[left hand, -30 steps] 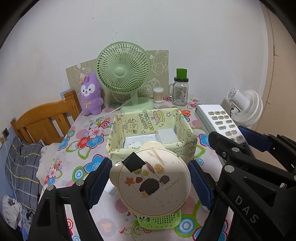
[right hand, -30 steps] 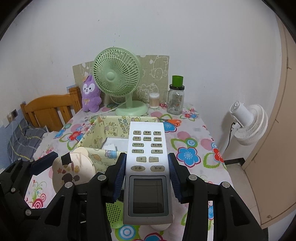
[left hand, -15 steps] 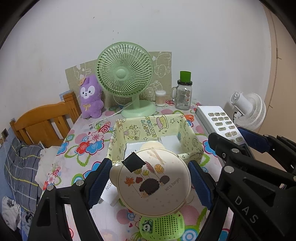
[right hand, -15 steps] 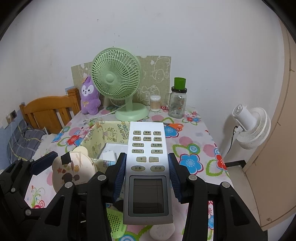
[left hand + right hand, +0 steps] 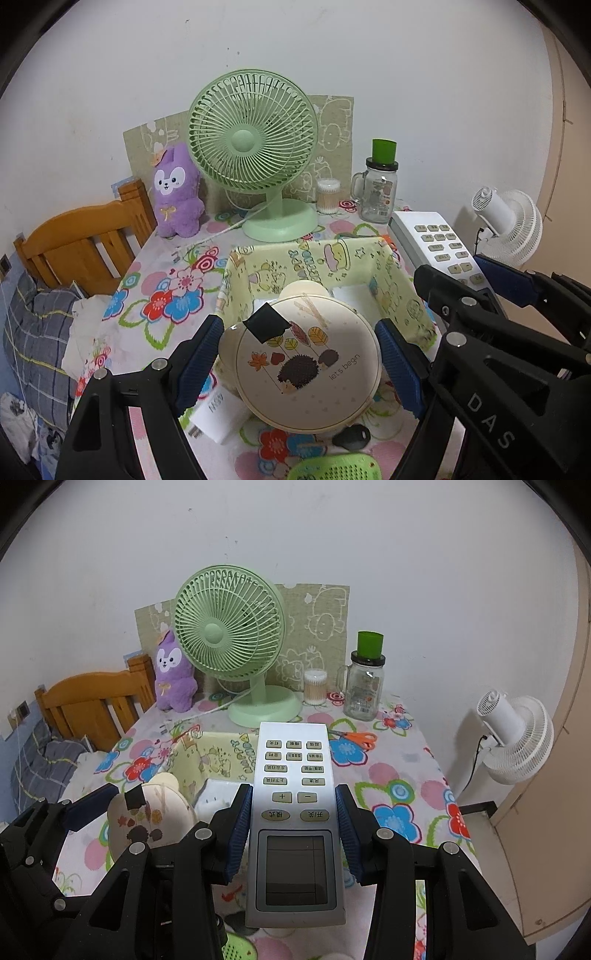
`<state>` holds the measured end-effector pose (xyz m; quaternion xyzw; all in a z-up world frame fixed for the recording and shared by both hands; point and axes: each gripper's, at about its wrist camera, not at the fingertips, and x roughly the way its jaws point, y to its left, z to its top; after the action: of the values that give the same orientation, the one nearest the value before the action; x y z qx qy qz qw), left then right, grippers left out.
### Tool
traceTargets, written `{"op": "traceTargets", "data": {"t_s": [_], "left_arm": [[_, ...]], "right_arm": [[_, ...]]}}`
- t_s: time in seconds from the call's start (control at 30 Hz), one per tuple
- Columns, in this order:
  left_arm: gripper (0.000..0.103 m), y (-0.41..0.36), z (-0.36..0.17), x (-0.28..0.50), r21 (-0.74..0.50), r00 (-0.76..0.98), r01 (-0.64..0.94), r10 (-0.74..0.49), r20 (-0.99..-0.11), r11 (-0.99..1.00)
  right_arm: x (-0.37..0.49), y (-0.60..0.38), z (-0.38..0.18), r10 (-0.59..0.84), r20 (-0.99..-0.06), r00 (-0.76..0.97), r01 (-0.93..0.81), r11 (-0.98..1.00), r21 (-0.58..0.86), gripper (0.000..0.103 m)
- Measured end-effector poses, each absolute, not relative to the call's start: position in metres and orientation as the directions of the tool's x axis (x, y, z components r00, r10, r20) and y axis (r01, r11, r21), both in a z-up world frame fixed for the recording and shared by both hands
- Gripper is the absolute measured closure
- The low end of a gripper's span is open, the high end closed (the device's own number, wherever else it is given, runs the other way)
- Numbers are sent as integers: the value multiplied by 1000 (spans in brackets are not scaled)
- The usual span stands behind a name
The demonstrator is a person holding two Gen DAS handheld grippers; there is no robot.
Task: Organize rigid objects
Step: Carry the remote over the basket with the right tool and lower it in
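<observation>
My left gripper (image 5: 299,356) is shut on a round cream case (image 5: 306,369) with a hedgehog print, a blue pad against each side. The case hangs over the near wall of the yellow fabric basket (image 5: 314,258), which holds white items. My right gripper (image 5: 293,823) is shut on a grey remote control (image 5: 295,805), buttons facing up, just right of the basket (image 5: 218,753). The remote (image 5: 436,240) also shows at the right of the left wrist view, and the case (image 5: 147,819) at the left of the right wrist view.
On the floral tablecloth near me lie a white charger (image 5: 218,410), a black key fob (image 5: 352,437) and a green perforated item (image 5: 332,467). Orange scissors (image 5: 354,738), a green fan (image 5: 255,147), a purple plush (image 5: 177,192) and a glass jar (image 5: 376,192) stand behind. A wooden chair (image 5: 85,240) stands left.
Both grippers have moved forward toward the basket and fan, each keeping its grip. The fan looks larger, and the charger and key fob have come into view under the case.
</observation>
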<state>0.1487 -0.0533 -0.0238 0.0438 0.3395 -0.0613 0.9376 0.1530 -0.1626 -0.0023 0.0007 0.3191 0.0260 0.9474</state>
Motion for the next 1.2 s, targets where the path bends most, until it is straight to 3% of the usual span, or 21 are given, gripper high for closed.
{"op": "traceTargets", "data": {"t_s": [0.77, 1.2], "left_arm": [[18, -45, -57, 226, 2, 709, 122, -85, -700, 993], [19, -38, -82, 250, 7, 677, 106, -67, -733, 994]], "right_arm": [[233, -146, -31, 66, -657, 751, -73, 997, 17, 55], [267, -143, -63, 139, -719, 681, -106, 990, 91, 55]]}}
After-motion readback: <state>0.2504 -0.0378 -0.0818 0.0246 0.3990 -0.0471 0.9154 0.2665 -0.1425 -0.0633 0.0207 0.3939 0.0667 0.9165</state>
